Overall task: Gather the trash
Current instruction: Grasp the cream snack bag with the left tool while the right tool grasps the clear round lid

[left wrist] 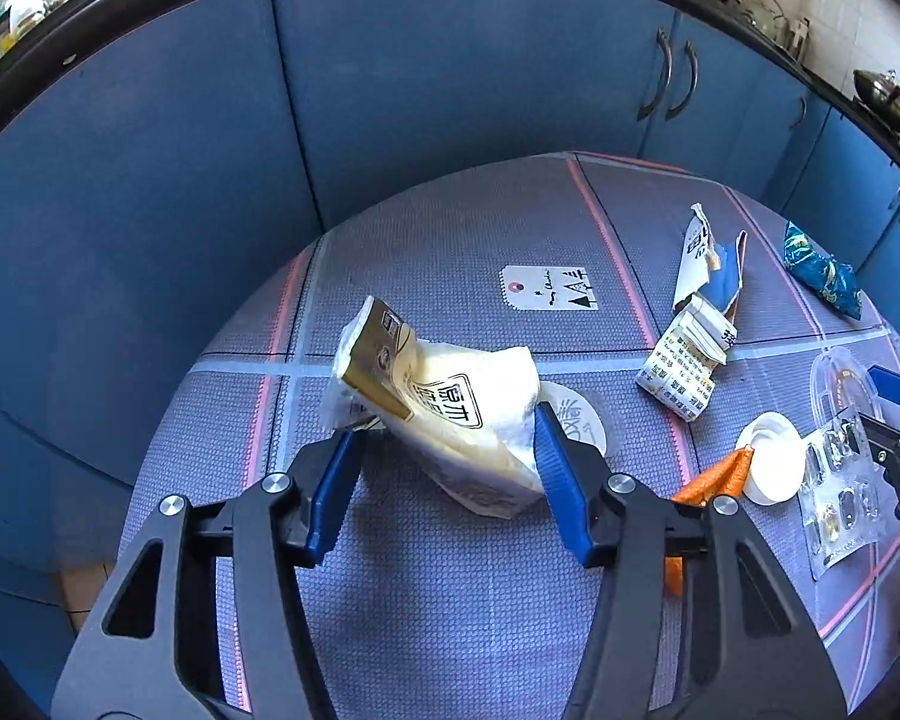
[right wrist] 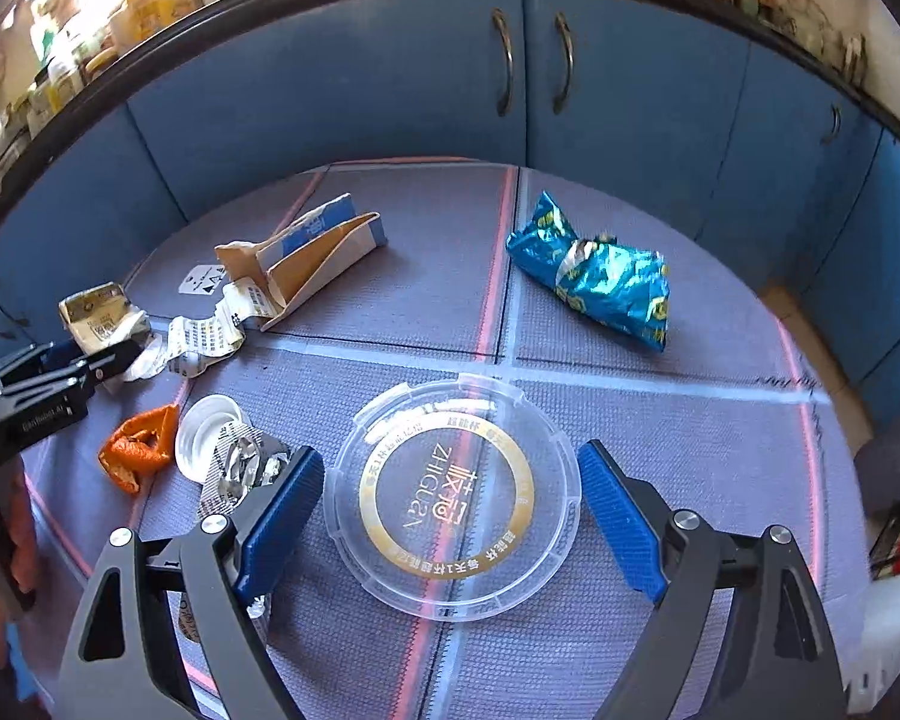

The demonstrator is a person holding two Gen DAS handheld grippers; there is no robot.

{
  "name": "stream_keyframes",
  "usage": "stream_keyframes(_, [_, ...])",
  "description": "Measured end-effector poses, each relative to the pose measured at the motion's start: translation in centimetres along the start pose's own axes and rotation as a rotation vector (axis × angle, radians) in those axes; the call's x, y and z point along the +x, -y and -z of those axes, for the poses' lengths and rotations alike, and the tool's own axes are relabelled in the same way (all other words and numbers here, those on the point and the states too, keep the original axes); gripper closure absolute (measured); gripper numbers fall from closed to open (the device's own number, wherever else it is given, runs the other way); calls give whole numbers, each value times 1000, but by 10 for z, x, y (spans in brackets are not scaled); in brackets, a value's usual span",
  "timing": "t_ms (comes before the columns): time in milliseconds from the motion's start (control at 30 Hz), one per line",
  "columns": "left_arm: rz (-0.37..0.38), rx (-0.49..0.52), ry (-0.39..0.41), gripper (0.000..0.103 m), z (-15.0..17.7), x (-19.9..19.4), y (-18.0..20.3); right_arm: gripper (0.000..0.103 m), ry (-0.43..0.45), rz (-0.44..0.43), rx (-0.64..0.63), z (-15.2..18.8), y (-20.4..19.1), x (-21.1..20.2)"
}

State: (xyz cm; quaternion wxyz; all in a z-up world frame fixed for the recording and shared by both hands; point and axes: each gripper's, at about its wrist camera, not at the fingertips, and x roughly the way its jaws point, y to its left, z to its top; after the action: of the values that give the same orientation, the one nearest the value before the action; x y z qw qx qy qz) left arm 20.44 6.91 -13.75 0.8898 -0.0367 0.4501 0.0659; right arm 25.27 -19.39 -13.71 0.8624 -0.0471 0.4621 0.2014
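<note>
My left gripper (left wrist: 444, 450) is open, its blue pads on either side of a cream tissue pack (left wrist: 450, 414) that lies tilted on the grey mat; the right pad touches it, and I cannot tell whether it is gripped. The pack also shows in the right wrist view (right wrist: 99, 315). My right gripper (right wrist: 450, 501) is open and straddles a clear round plastic lid (right wrist: 453, 498) flat on the mat. Beside it lie a foil blister pack (right wrist: 243, 468), a white cap (right wrist: 204, 435) and orange peel (right wrist: 141, 444).
A torn blue-and-white carton (right wrist: 312, 252), a folded printed leaflet (right wrist: 204, 336) and a crumpled blue snack bag (right wrist: 600, 276) lie farther back on the mat (right wrist: 690, 420). Blue cabinet doors (right wrist: 390, 78) curve around behind. A white disc (left wrist: 579, 423) lies behind the tissue pack.
</note>
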Motion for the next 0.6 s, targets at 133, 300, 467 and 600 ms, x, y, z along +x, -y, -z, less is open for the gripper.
stream_keyframes(133, [-1,-1,9,48,1,0,1,16,-24,67,-111,8,-19,2])
stream_keyframes(300, [-4,1,35,55,7,-4,1,18,3,78,-77,11,-19,2])
stream_keyframes(467, [23,-24,24,64,8,-10,-3,19,23,91,-83,17,-22,-9])
stream_keyframes(600, [47,-39,33,65,8,-23,0,19,45,101,-86,14,-18,-25])
